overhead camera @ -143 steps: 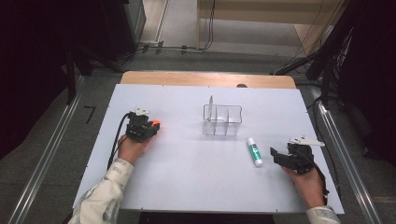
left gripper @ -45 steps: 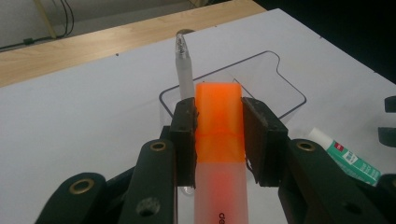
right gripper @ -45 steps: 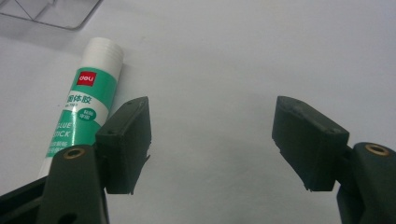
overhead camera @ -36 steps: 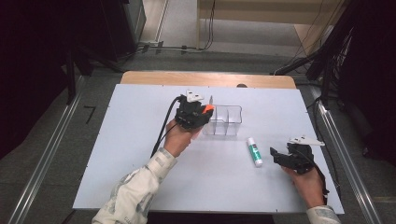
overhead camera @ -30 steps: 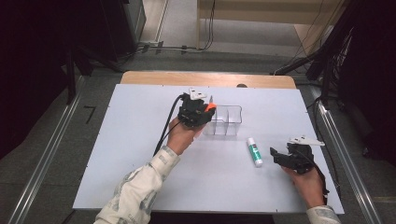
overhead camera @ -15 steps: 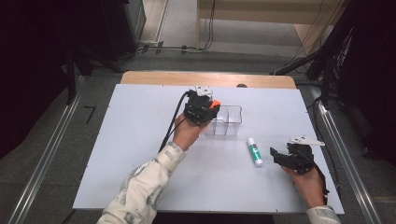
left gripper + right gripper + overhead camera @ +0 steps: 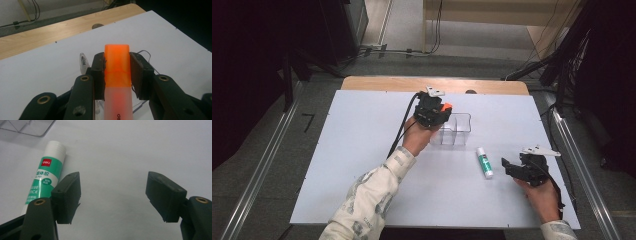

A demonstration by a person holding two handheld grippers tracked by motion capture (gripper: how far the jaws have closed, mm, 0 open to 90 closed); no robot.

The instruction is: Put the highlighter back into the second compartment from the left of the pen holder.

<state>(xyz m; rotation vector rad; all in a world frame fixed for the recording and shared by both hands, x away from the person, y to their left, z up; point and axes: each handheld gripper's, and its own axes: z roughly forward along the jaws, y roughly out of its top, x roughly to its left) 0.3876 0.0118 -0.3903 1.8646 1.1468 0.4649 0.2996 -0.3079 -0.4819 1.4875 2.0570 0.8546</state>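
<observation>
My left gripper (image 7: 443,111) is shut on an orange highlighter (image 7: 117,72), whose orange cap (image 7: 446,106) sticks out past the jaws. It hovers over the left end of a clear plastic organizer box (image 7: 458,129) at the table's middle. In the left gripper view both pads press the highlighter's sides, and the box rim (image 7: 84,61) shows just beyond. A green and white glue stick (image 7: 484,162) lies on the white board in front of the box. My right gripper (image 7: 508,168) rests open on the board just right of the glue stick (image 7: 45,180), nothing between its jaws.
The white board (image 7: 352,150) covers a wooden table (image 7: 387,82), which shows as a strip at the far edge. Metal rails (image 7: 259,170) run along both sides. Cables (image 7: 402,132) trail from the left gripper across the board.
My left gripper has carried the highlighter from the left side of the board rightward and away from me, up to the box. The right gripper has stayed put.
</observation>
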